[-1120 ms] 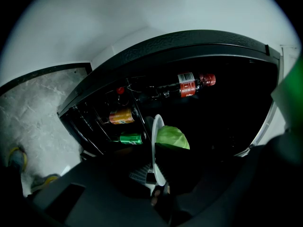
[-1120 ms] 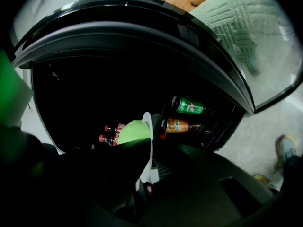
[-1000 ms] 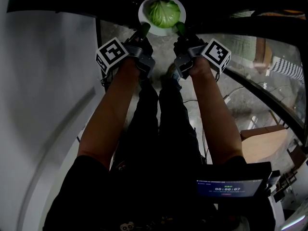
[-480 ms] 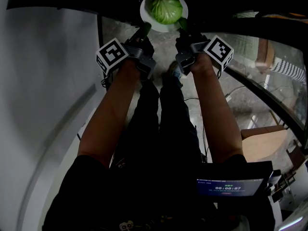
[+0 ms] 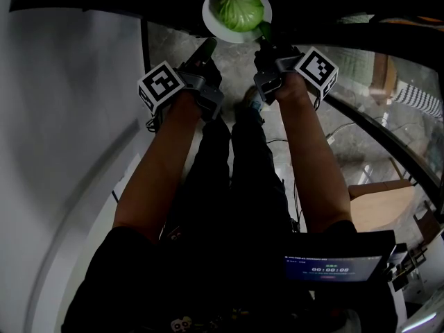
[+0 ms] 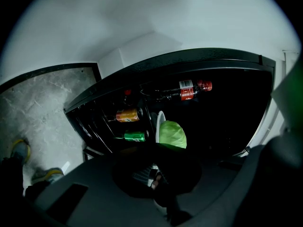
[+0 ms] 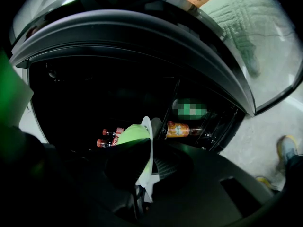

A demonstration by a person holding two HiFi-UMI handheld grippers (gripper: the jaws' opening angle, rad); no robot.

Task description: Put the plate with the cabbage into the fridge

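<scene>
**Student:** Reading outward from the forearms, what does each tool hold?

**Tutor:** The right tool (image 7: 142, 176) is closed on the near rim of the plate (image 5: 210, 9), which sits edge-on between its jaws. The left tool (image 5: 208, 47) sits just short of the rim. Its jaws are slightly apart, with nothing between them.

**Student:** Where is the load?

**Tutor:** The plate, with the cabbage (image 5: 240, 9) on it, is at the dark mouth of the fridge (image 7: 142, 37). Whether it rests on a shelf cannot be told. Beyond it, a rack holds an orange can (image 6: 129, 115) and a green can (image 6: 135, 136). A red-capped bottle (image 6: 189, 90) lies deeper inside.

**Student:** How is this step done well?

**Tutor:** A one-sided grip probably lets the far rim sag, and the round cabbage would likely roll. Keep the plate level and advance it slowly. Seat it flat, clear of the bottle, before loosening the right tool. The left tool can support the rim if needed.
</scene>
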